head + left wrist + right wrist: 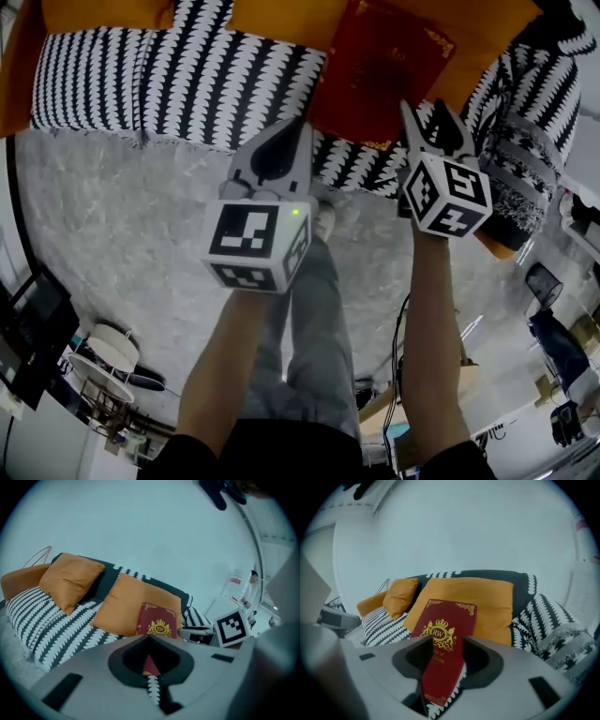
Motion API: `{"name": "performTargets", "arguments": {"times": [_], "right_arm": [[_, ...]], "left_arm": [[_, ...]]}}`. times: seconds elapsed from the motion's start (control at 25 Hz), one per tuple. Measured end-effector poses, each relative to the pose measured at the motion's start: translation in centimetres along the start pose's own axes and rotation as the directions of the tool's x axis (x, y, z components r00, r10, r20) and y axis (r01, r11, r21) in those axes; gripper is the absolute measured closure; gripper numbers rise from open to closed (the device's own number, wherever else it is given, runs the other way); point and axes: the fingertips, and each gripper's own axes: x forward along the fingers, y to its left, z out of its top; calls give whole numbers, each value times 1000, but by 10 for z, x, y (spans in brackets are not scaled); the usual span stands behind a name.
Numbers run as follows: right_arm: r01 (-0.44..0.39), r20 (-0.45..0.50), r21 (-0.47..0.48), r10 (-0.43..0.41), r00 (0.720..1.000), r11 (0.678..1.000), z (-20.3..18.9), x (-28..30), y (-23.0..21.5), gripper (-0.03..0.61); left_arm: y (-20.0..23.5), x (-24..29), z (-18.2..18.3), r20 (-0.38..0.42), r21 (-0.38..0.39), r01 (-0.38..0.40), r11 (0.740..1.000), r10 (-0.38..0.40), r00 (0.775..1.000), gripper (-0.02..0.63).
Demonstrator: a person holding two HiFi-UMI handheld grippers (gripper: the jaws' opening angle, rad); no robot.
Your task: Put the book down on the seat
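A dark red book (380,66) with a gold crest lies on the black-and-white patterned sofa seat (187,84), its top against an orange cushion (487,597). My right gripper (424,117) is over the book's near right corner. In the right gripper view its jaws (446,641) stand apart, and the book's cover (447,620) shows in the gap between them, running on below them. I see no pad pressing on it. My left gripper (298,124) hangs left of the book, at the seat's front edge. Its jaw tips meet (150,637) with nothing held.
A second orange cushion (70,581) leans at the sofa's left end. The sofa's right armrest (525,141) carries a patterned throw. Grey carpet (122,234) lies before the sofa, with the person's legs (309,319) on it. A round white stand (112,352) and a dark screen (33,333) are at lower left.
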Motion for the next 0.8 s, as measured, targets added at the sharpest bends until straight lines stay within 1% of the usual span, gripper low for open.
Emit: {"name": "performTargets", "arguments": {"times": [0.04,0.08,0.16,0.24,0.4,0.56,0.72,0.8], "right_arm": [[7,10,1,-7,1000,1000,2,-7,5,437],[11,20,1,-11,1000,1000,4,-14,11,490],[19,34,11,-19,999,1000,7,-27,19,522],[23,39,33,-25,999,999,8,-42,26,557],[6,72,49,-10,997,999,20,-76,47,568],[11,126,63,-19,992,998,37,-108,58,568],[16,125,93,-28,992,995,44,-155,77,568],[13,139,104,-27,990,994,58,-174,86,568]], "left_arm": [[-2,-3,2,2,16,4,1000,-4,1000,600],[-5,-5,5,3,36,10,999,-10,1000,600],[-12,-10,9,6,70,24,997,-25,1000,600],[-22,-19,13,12,88,37,995,-38,999,600],[-35,-39,25,28,131,52,990,-56,998,600],[-41,-62,58,84,183,42,982,-58,995,600],[-65,-108,64,67,198,58,978,-73,995,600],[-71,-128,68,57,195,58,979,-70,996,600]]}}
